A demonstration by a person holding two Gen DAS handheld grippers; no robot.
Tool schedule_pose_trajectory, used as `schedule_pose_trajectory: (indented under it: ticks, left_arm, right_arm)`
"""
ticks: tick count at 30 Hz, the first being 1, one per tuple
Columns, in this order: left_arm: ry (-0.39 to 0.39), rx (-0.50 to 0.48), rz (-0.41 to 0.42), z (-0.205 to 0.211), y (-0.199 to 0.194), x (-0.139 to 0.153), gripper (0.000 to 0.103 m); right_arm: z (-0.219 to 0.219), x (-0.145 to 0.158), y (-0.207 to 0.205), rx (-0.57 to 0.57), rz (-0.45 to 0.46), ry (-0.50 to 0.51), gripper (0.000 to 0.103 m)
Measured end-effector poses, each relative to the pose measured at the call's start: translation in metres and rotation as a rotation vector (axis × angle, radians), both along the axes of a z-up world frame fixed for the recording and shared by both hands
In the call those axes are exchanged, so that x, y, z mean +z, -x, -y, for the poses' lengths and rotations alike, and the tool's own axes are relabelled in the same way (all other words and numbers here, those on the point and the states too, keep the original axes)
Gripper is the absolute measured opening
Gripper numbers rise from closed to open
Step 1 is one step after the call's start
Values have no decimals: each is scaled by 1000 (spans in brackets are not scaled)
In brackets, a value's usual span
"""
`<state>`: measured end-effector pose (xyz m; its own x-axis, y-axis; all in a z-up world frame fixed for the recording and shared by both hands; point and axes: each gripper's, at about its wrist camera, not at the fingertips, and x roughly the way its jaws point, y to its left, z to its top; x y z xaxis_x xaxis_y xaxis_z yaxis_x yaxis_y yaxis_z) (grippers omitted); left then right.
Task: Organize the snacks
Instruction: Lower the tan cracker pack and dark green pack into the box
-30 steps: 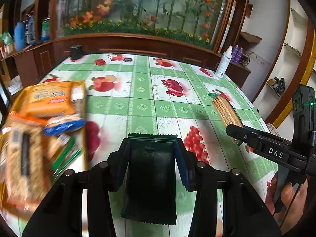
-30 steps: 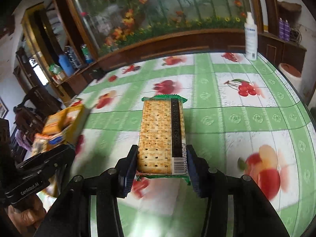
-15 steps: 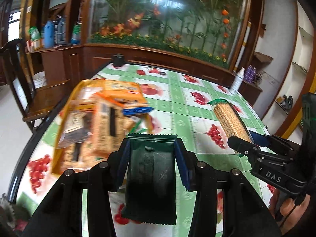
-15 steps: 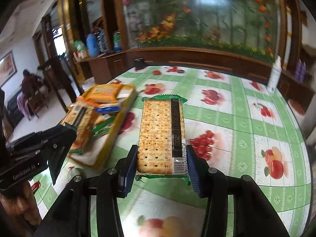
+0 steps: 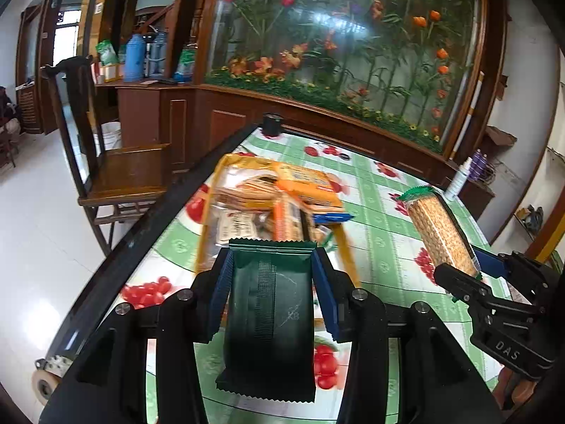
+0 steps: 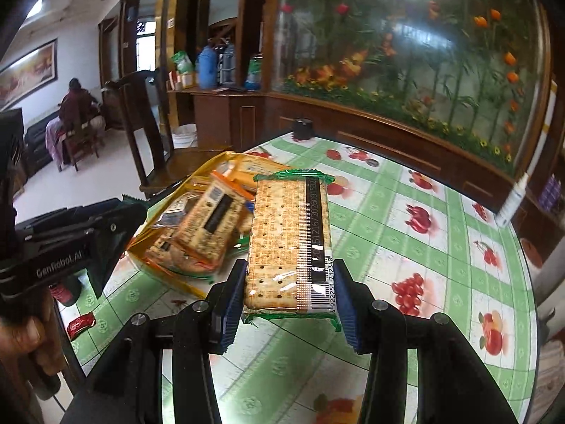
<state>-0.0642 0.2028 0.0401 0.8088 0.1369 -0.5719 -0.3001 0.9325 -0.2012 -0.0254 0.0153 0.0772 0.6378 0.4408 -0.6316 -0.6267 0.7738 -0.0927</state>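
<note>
My left gripper [image 5: 271, 293] is shut on a dark green snack packet [image 5: 270, 321] and holds it above the table, just short of the yellow tray [image 5: 344, 251]. The tray holds several cracker and biscuit packs [image 5: 303, 183]. My right gripper [image 6: 287, 300] is shut on a clear cracker pack with green ends [image 6: 289, 243], held above the table to the right of the tray [image 6: 166, 275]. The cracker pack also shows at the right of the left wrist view [image 5: 439, 233]. The left gripper shows at the left edge of the right wrist view [image 6: 63, 247].
The table [image 6: 406, 247] has a green checked fruit-print cloth. A white bottle [image 6: 510, 205] stands at its far right, a black cup [image 6: 303, 129] at the far edge. A small red sachet [image 6: 80, 324] lies near the left edge. A wooden chair [image 5: 123, 173] stands left of the table.
Both grippers have swung left toward the tray with their packs still held. The tray now lies straight ahead of the left gripper and closer to the right one.
</note>
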Motion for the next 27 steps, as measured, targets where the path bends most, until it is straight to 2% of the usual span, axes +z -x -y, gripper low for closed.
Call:
schedule_pose_trajectory:
  ticks: [9, 10, 13, 14, 21, 27]
  left_arm:
    - [-24, 13, 2, -4, -4, -1, 43]
    - [-26, 13, 1, -4, -5, -2, 43]
    - [-24, 15, 2, -6, -13, -1, 43]
    - [-25, 14, 2, -6, -14, 0, 43]
    - [-60, 23, -20, -7, -37, -4, 43]
    - [-104, 45, -35, -6, -45, -7, 43]
  right_arm:
    - [-38, -6, 0, 66, -19, 10, 48]
    - [-39, -7, -4, 72, -39, -8, 48]
    - [-36, -19, -30, 114, -222, -159, 48]
    - [-38, -23, -34, 107, -241, -170, 48]
    - [-45, -49, -63, 86, -324, -233, 48]
    - [-51, -62, -76, 68, -330, -243, 48]
